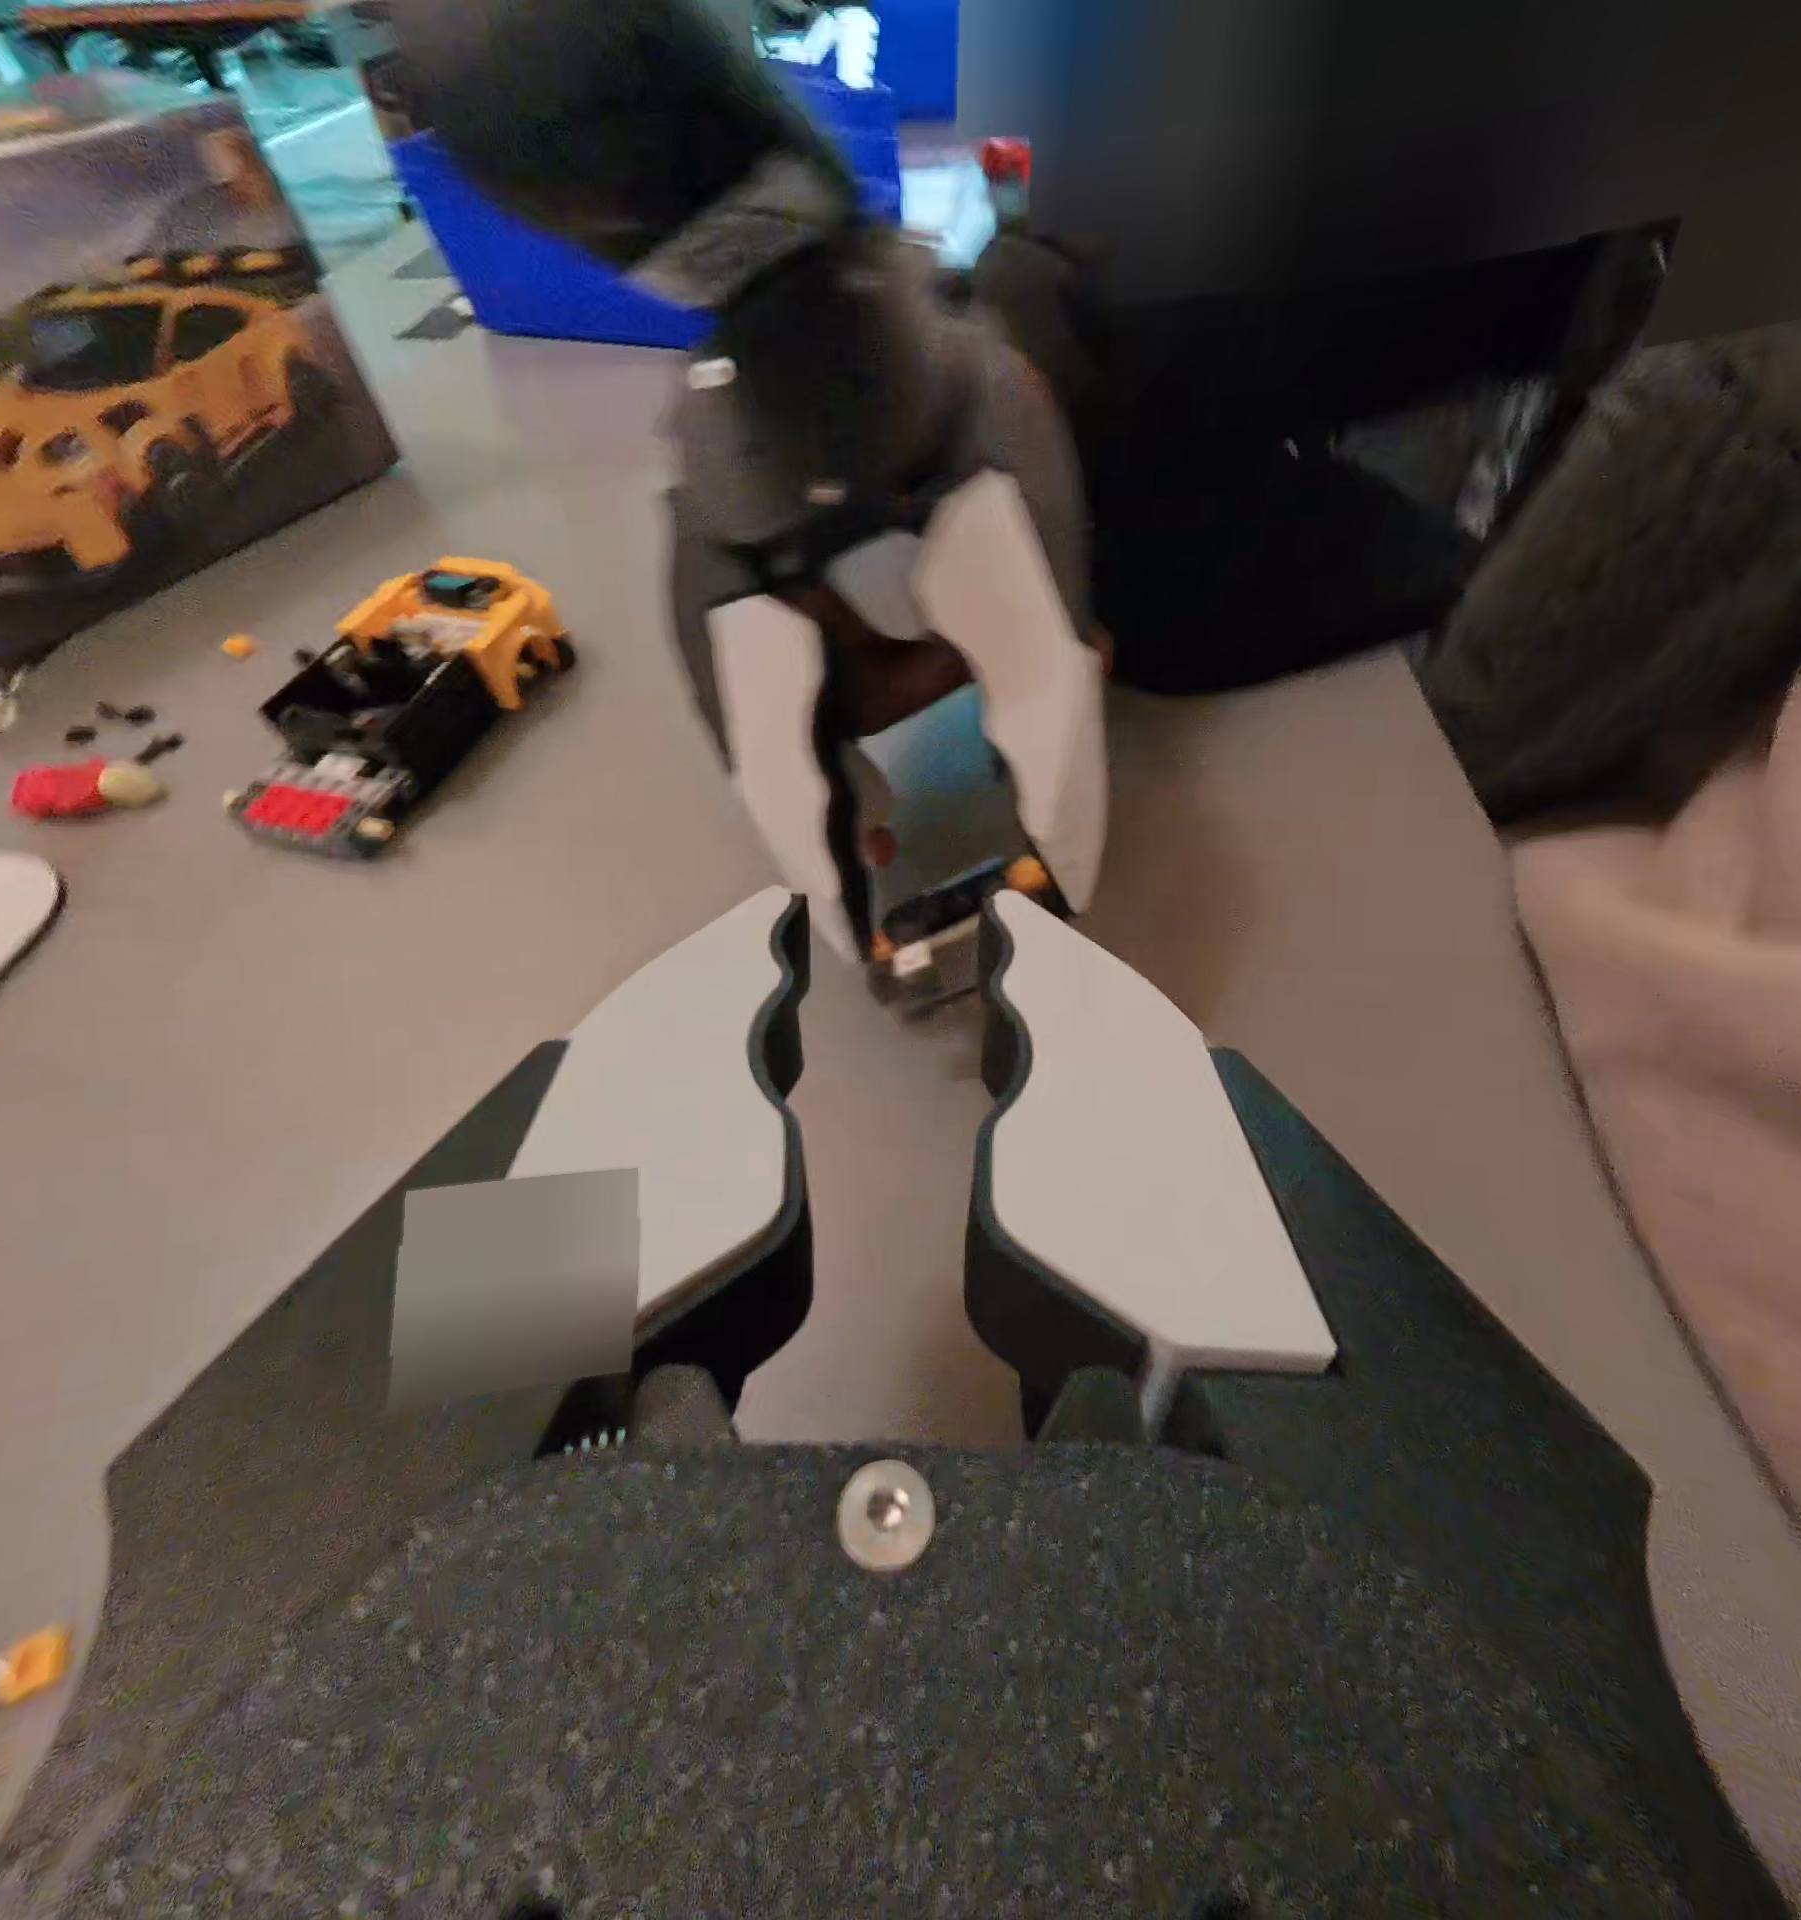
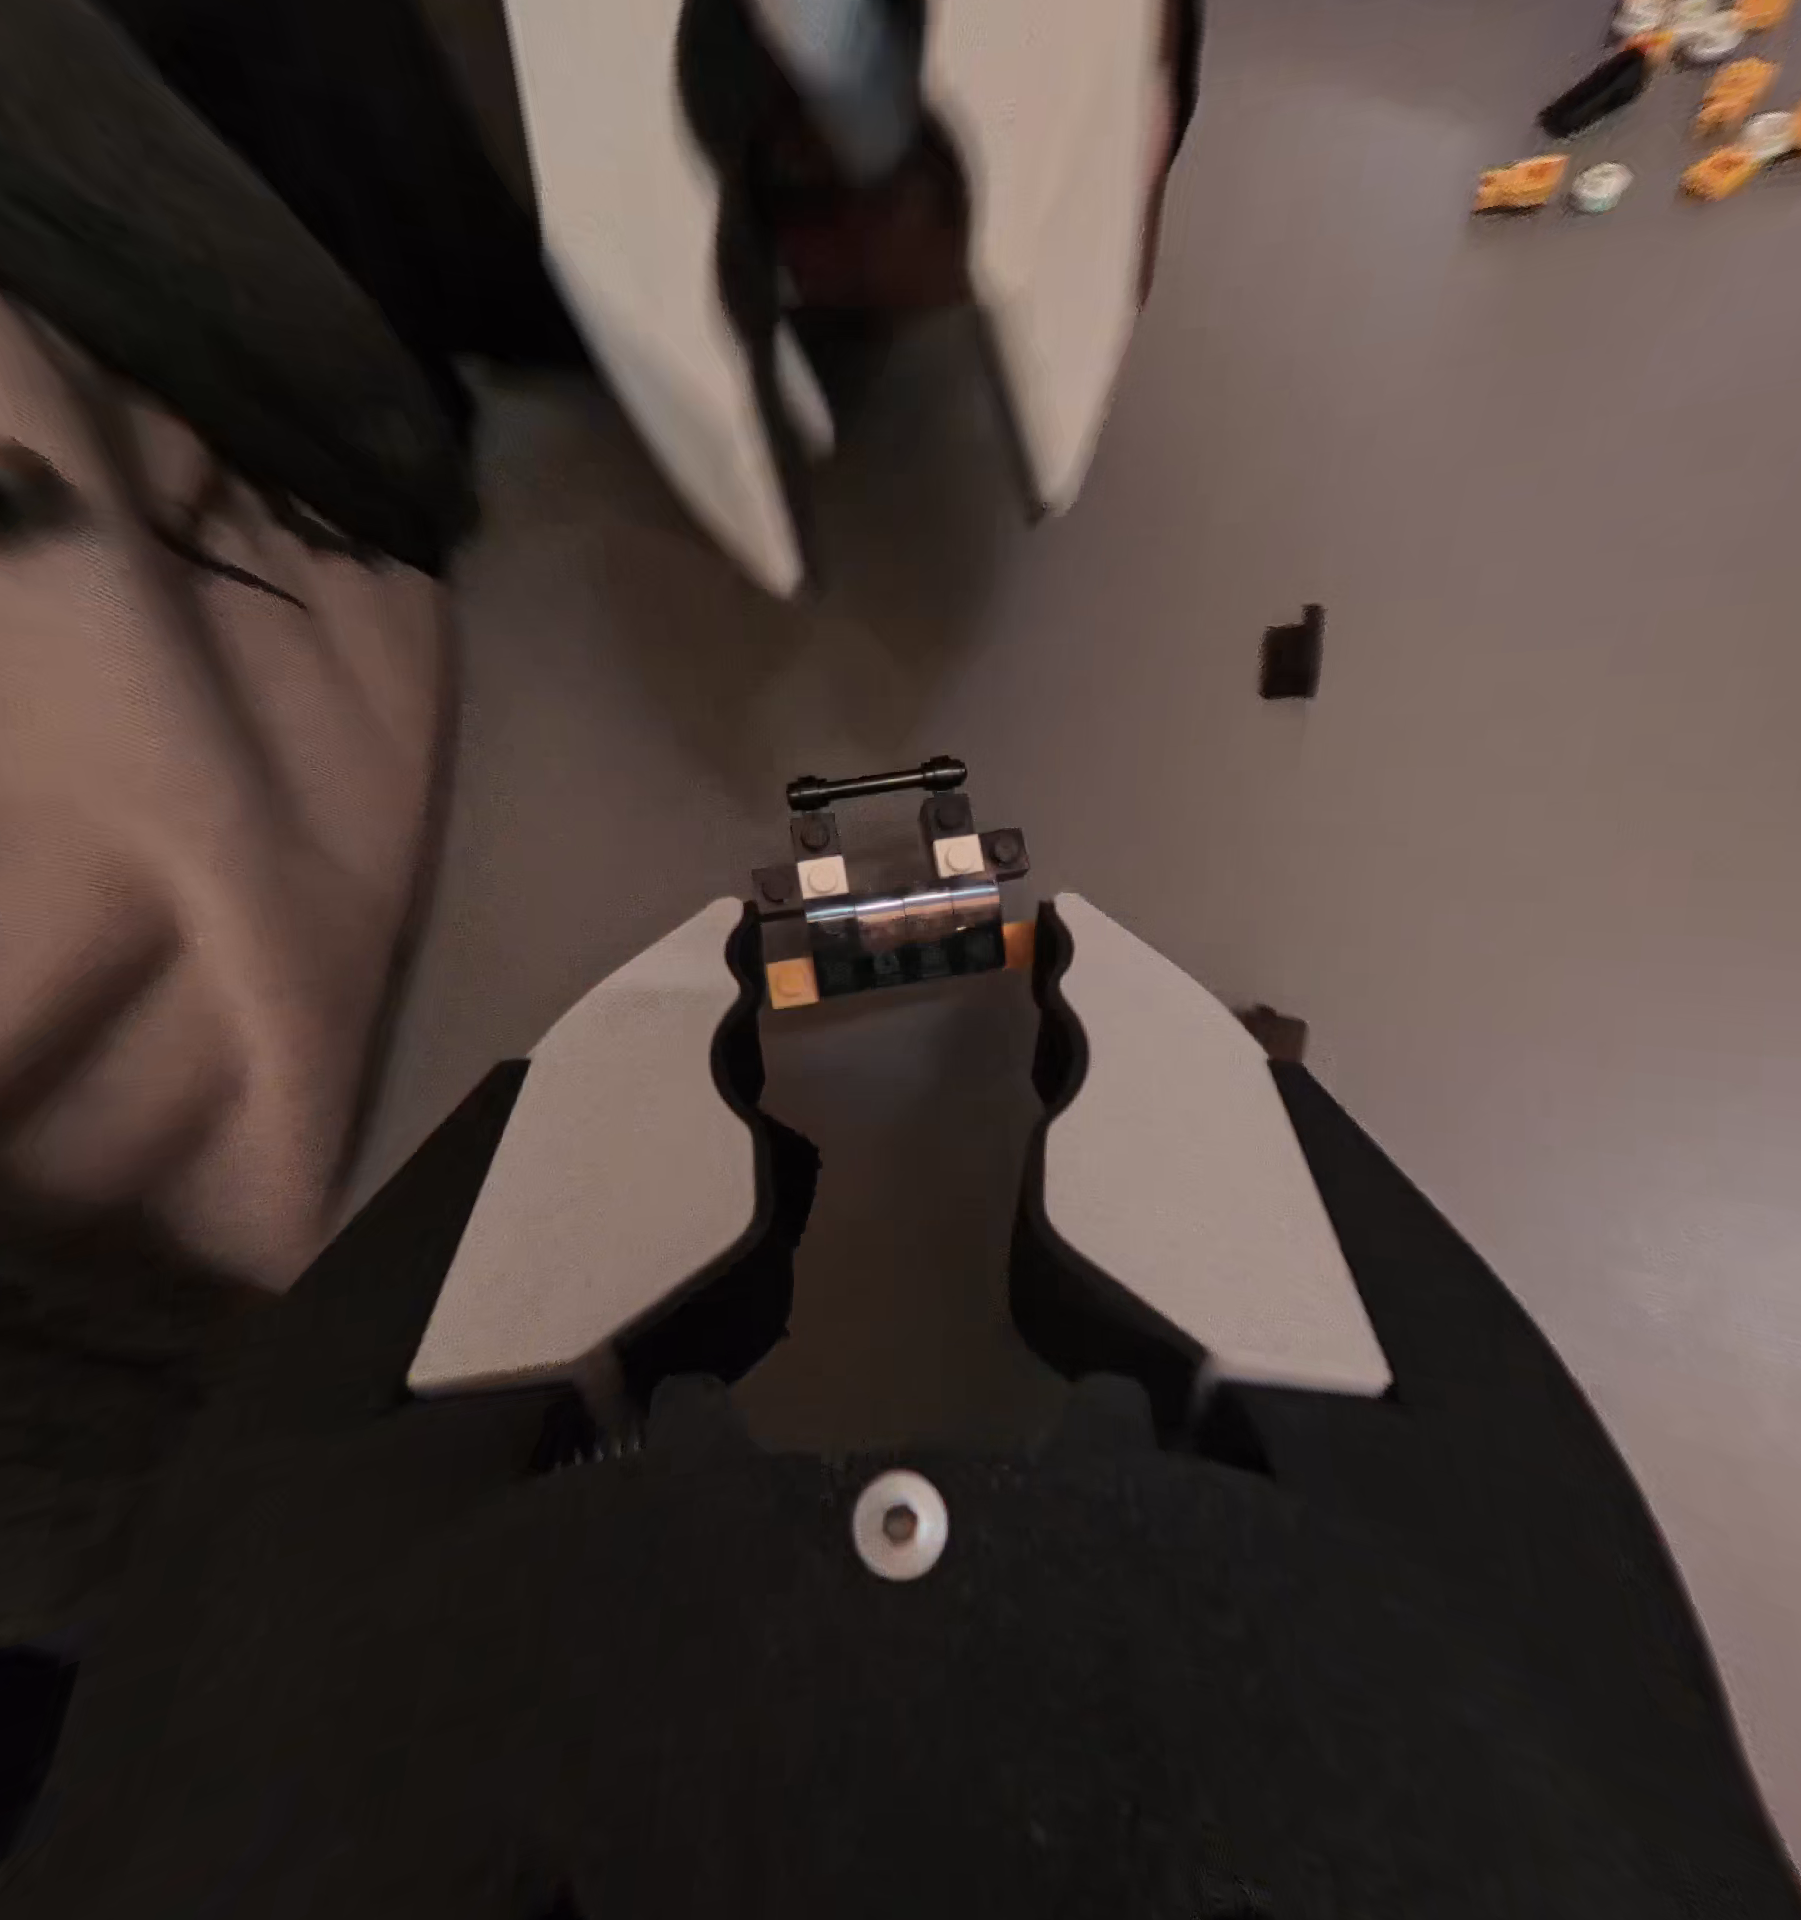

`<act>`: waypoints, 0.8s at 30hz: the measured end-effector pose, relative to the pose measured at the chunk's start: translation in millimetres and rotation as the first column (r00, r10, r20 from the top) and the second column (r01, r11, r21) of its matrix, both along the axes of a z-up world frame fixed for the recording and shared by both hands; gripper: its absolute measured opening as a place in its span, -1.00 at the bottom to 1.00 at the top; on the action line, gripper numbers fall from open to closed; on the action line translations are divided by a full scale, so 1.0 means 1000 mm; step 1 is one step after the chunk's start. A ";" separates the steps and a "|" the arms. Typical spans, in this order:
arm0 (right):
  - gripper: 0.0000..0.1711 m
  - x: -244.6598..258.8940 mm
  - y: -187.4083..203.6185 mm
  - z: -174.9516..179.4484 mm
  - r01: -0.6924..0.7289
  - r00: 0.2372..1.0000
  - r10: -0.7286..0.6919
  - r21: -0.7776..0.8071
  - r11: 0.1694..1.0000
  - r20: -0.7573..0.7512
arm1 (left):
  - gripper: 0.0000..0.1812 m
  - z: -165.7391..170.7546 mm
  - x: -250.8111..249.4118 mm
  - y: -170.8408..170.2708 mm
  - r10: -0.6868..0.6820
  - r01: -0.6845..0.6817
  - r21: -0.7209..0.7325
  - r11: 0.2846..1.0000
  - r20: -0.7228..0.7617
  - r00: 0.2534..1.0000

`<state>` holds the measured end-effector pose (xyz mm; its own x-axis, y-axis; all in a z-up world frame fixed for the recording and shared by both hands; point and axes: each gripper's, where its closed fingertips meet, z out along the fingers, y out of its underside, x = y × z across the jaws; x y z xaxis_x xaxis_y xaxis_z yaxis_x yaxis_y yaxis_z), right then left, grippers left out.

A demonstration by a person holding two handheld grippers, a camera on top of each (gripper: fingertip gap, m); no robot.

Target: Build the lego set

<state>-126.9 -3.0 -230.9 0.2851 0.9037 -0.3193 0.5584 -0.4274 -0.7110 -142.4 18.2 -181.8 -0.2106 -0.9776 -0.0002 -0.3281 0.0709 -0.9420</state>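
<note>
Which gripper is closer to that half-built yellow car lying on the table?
Left. The left gripper is open, with the car ahead to its left. The right gripper, shut on a small assembly, is farther right.

Left tongs [image 1: 891, 914] gaping, nothing between them; right tongs [image 2: 891, 935] tip-to-tip opposite, clamped on a small brick assembly [image 2: 891, 925].

1. On my left wrist view the light is soft and even; the grey table [image 1: 522, 997] shows only faint shadows.
2. The right gripper [image 1: 963, 920] and the Lego box [image 1: 137, 395] are motion-blurred there.
3. My right wrist view is dimmer; the small Lego assembly [image 2: 891, 904] stays sharp, with glare on its chrome bar.
4. Both views bend strongly at the edges.
</note>
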 end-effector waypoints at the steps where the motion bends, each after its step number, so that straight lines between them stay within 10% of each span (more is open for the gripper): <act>1: -0.42 0.004 0.002 -0.006 0.015 0.997 -0.020 0.075 0.997 0.074 | -0.70 0.001 0.000 0.010 0.046 -0.046 -0.058 0.997 0.004 0.999; 7: -0.41 0.018 0.005 -0.029 -0.057 0.943 -0.042 0.285 0.957 0.331 | -0.87 -0.021 -0.004 0.047 0.229 -0.244 -0.143 0.959 -0.113 0.967; 24: -0.65 0.047 0.046 -0.012 0.164 0.944 -0.221 0.233 0.959 0.246 | -0.90 -0.039 -0.012 0.068 0.334 -0.364 -0.131 0.922 -0.203 0.920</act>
<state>-80.2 43.3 -242.6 0.5090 0.8606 -0.0200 0.6612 -0.4057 -0.6310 -153.9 86.3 -220.6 0.1617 -0.9721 0.1702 -0.4630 -0.2270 -0.8568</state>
